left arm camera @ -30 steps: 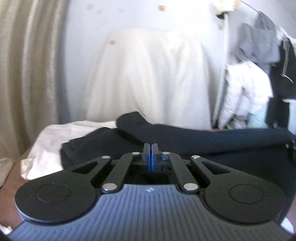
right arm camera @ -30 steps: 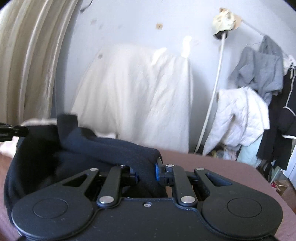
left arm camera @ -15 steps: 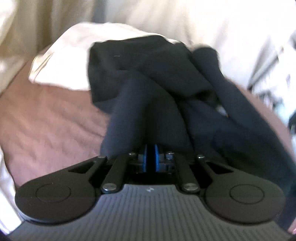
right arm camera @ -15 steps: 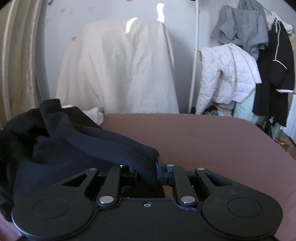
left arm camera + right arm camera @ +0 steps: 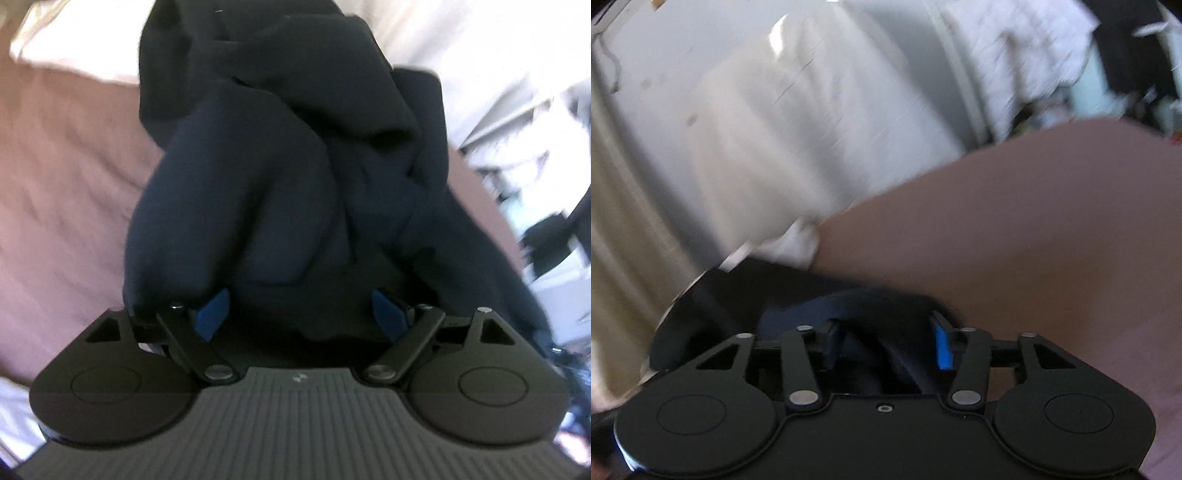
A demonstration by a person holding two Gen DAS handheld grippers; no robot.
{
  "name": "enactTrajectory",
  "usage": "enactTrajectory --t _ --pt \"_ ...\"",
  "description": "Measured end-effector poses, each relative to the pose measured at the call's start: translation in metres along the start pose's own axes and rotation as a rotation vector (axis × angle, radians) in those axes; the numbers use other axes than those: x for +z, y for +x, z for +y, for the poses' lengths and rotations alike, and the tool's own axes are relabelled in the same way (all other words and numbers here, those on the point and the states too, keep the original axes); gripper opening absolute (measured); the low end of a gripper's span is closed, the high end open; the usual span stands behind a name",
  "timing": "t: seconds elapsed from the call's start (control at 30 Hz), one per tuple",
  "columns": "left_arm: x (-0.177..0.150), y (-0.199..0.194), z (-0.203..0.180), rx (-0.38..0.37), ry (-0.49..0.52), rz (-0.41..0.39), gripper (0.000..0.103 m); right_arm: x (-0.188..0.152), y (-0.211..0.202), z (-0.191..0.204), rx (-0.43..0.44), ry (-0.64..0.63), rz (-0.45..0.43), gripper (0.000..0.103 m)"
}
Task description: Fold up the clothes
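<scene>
Where shut, left gripper [image 5: 301, 312] gapes.

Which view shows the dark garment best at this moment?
The left wrist view: the dark garment fills the middle, bunched on the pink sheet. The right wrist view, blurred, catches only a strip of it by the jaws.

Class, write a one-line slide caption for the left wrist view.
Open left claw over a crumpled dark navy garment on a pinkish-brown bedsheet.
</scene>
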State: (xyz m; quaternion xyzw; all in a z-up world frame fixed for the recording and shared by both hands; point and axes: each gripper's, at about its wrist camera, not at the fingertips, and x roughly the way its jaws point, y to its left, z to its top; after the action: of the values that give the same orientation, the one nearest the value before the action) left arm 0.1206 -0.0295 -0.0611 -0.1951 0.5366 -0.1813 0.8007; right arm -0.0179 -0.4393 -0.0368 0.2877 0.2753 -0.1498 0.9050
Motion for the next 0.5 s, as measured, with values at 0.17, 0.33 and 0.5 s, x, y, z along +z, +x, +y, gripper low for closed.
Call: enactTrajectory --t 0.17,0.33,0.5 --pt "-0.002 0.0 -0.02 0.079 0.088 -0.018 0.085 -0.033 -0.006 -0.008 0.074 -0.055 0.182 0.084" --pt "-0.002 -0.008 -0.023 0.156 0.095 -0.093 0.055 -0.043 -0.005 0.01 -0.01 -0.332 0.312 0.084" --pt "-0.002 -0.032 -0.038 0.366 0.242 -0.288 0.005 -0.033 -0.015 0.031 -0.078 -0.435 0.365 0.084"
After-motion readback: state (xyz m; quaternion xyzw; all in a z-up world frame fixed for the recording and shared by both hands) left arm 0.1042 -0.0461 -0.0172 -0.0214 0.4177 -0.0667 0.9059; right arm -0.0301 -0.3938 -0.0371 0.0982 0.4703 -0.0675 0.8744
